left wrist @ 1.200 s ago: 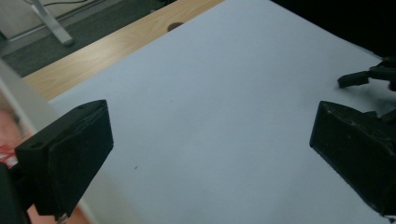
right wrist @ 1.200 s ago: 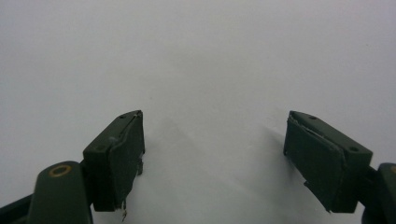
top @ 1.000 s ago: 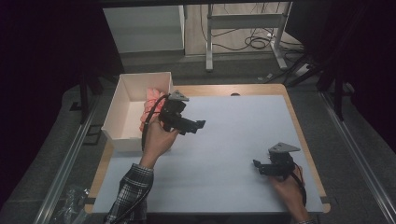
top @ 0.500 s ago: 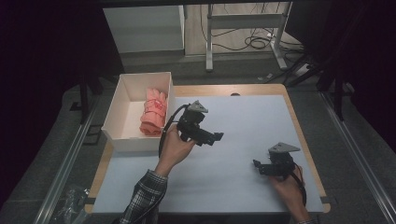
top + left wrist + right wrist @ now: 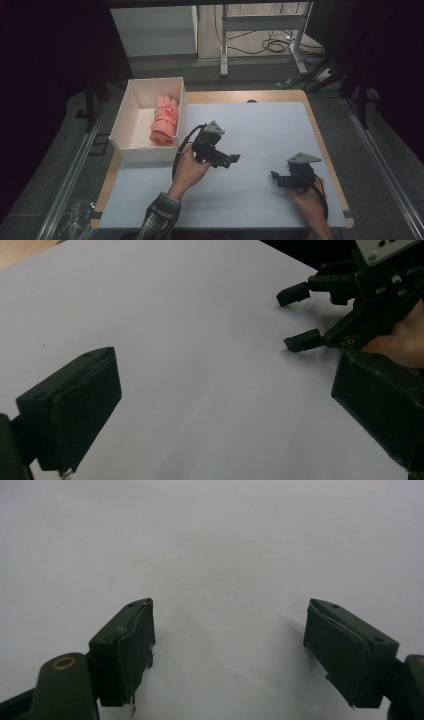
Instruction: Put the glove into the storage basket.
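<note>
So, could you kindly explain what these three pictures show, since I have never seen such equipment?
A person works two hand-held black two-jaw grippers over a pale grey table surface. The high view looks down from above: the left gripper near the middle, the right gripper nearer the right edge. A white open cardboard box at the left holds a rolled pink cloth. The other two pictures come from cameras riding on each gripper, looking along its jaws. Both grippers are open and hold nothing.

From the high view we look forward and down on the whole white table [image 5: 260,130]. The left gripper view looks low across that surface toward the right gripper [image 5: 300,315]. The right gripper view sits close above it. All three views share the table.
</note>
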`<state>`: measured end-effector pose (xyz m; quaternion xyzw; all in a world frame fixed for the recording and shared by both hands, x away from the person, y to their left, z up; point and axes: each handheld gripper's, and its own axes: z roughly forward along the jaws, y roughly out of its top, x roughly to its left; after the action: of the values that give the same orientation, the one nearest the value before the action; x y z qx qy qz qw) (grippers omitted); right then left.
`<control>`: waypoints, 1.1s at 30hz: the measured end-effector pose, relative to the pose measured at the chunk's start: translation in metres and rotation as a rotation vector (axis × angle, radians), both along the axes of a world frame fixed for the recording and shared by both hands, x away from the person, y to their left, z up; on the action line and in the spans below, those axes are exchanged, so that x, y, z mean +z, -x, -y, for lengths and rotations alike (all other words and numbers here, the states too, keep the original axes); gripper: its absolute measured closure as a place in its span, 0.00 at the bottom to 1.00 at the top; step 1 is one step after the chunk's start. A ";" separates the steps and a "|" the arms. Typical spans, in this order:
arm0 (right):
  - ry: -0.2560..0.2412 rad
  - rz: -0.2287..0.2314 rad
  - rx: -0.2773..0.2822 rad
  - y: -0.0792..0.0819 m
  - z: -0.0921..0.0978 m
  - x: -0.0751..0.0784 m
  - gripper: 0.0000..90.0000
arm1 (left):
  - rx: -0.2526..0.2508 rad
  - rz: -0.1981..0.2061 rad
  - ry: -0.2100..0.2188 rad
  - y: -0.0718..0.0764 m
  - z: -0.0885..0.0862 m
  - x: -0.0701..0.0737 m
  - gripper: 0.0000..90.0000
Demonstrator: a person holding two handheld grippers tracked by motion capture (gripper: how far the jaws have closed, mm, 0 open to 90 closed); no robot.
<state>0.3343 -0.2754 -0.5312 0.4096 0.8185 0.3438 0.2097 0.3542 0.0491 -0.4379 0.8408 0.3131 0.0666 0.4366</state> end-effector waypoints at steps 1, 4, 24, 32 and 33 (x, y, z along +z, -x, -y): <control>0.000 0.000 0.000 0.000 0.000 0.000 0.23 | 0.001 0.000 0.002 0.001 -0.001 -0.002 0.00; 0.001 -0.001 0.001 0.000 0.000 0.000 0.23 | 0.001 0.011 -0.009 0.007 -0.004 -0.006 0.00; 0.000 0.000 -0.001 0.000 0.000 0.000 0.23 | 0.016 -0.008 -0.018 0.033 -0.028 -0.044 0.00; -0.001 0.000 -0.001 0.000 0.000 0.000 0.23 | 0.044 -0.026 -0.029 0.036 -0.039 -0.064 0.00; -0.001 0.000 -0.001 0.000 0.000 0.000 0.23 | 0.048 -0.028 -0.030 0.036 -0.040 -0.066 0.00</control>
<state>0.3343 -0.2753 -0.5313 0.4103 0.8181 0.3441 0.2097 0.3177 0.0896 -0.5039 0.8402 0.3384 0.0700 0.4180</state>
